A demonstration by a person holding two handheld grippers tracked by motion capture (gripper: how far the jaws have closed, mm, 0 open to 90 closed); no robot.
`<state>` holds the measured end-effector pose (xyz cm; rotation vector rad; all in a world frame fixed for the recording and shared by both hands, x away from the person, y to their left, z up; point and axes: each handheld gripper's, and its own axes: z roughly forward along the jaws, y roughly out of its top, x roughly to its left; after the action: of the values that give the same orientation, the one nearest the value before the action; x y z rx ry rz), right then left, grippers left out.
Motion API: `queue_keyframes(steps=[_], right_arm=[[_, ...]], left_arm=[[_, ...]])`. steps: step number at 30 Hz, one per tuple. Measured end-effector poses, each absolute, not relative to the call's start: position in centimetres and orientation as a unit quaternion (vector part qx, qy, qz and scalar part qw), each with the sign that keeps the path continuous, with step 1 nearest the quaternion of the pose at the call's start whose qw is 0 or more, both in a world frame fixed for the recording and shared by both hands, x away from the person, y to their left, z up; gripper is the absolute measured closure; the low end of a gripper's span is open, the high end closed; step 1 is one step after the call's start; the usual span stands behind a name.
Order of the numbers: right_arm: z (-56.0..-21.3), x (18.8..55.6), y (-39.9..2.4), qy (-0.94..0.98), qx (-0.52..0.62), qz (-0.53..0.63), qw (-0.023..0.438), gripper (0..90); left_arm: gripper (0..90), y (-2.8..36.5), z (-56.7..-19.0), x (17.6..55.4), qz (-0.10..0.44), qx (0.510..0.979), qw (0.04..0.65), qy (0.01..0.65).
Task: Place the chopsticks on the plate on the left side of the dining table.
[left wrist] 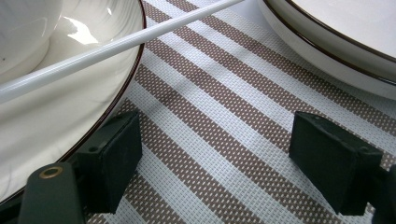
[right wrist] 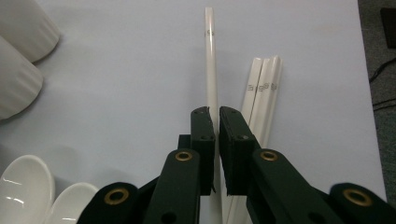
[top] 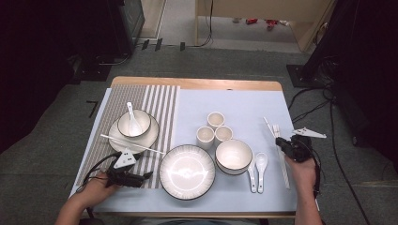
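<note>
My right gripper (right wrist: 217,122) is shut on a single white chopstick (right wrist: 211,70) that runs forward between its jaws over the pale blue mat (right wrist: 130,70). In the high view this gripper (top: 281,143) is at the table's right, over the chopsticks (top: 285,166) lying there. My left gripper (left wrist: 215,154) stands open and low over the striped placemat (left wrist: 224,93), with nothing between its pads. Another white chopstick (left wrist: 116,46) rests across the rim of the small plate (left wrist: 46,130) just ahead of it. In the high view the left gripper (top: 146,176) is at the front left.
Three more chopsticks (right wrist: 264,88) lie side by side right of the held one. A large ribbed plate (top: 187,171), a bowl (top: 233,156), two spoons (top: 256,171) and three cups (top: 215,129) fill the middle. A bowl with a spoon (top: 133,123) sits on the small plate.
</note>
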<state>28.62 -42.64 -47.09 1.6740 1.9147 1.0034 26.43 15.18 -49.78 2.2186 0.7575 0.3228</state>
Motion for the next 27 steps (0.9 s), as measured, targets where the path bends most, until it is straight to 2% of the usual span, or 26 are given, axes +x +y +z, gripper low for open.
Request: queue_keyframes(steps=[27], right_arm=[[-46.5, 29.0, -40.5, 0.712, 0.574, 0.363, 0.178, 85.2]], left_arm=[[17.5, 15.2, -49.8, 26.4, 0.126, 0.868, 0.378, 0.296]])
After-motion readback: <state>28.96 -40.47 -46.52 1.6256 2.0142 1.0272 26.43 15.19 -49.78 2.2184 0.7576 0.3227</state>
